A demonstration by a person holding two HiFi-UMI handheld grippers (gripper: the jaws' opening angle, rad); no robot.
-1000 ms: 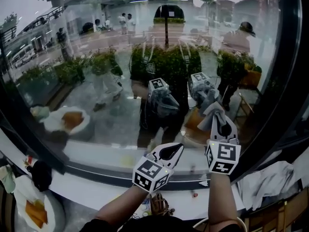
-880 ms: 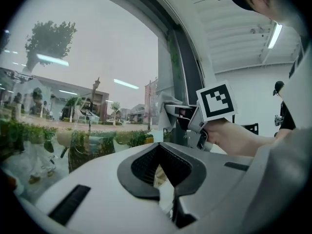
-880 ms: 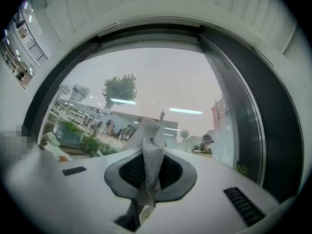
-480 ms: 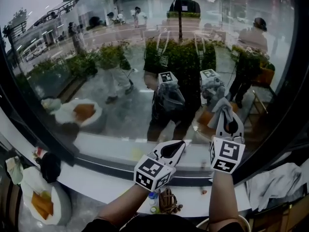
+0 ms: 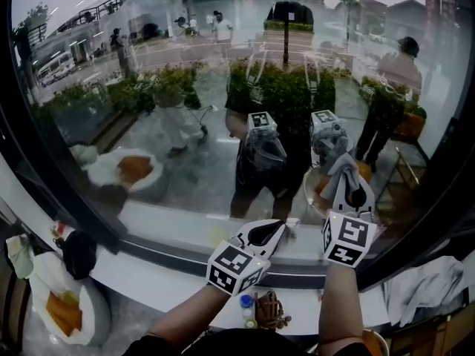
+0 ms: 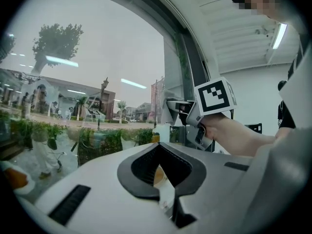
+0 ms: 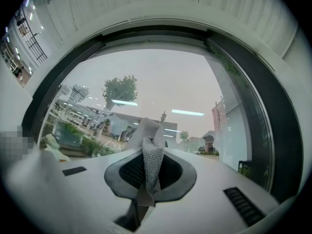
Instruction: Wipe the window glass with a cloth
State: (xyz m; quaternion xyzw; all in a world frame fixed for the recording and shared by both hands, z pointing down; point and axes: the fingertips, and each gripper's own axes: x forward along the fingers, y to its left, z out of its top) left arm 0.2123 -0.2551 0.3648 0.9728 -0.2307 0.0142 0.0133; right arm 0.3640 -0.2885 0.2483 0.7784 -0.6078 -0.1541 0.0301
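The big curved window glass fills the head view and mirrors both grippers. My right gripper is raised at the glass on the right and is shut on a grey mesh cloth. The cloth sticks up past the fingertips and touches or nearly touches the pane. In the right gripper view the cloth stands up between the closed jaws of the right gripper. My left gripper sits lower, just left of the right one, and is shut with nothing in it. The left gripper points along the glass.
A white sill runs under the pane, inside a black frame. A plate of orange food and a dark object lie at lower left. A small bottle and a brown item sit below my arms. A white cloth lies at right.
The head view has swung a little, so the scene slid rightward. Both grippers keep nearly the same pose; the right one with the cloth sits slightly higher on the glass.
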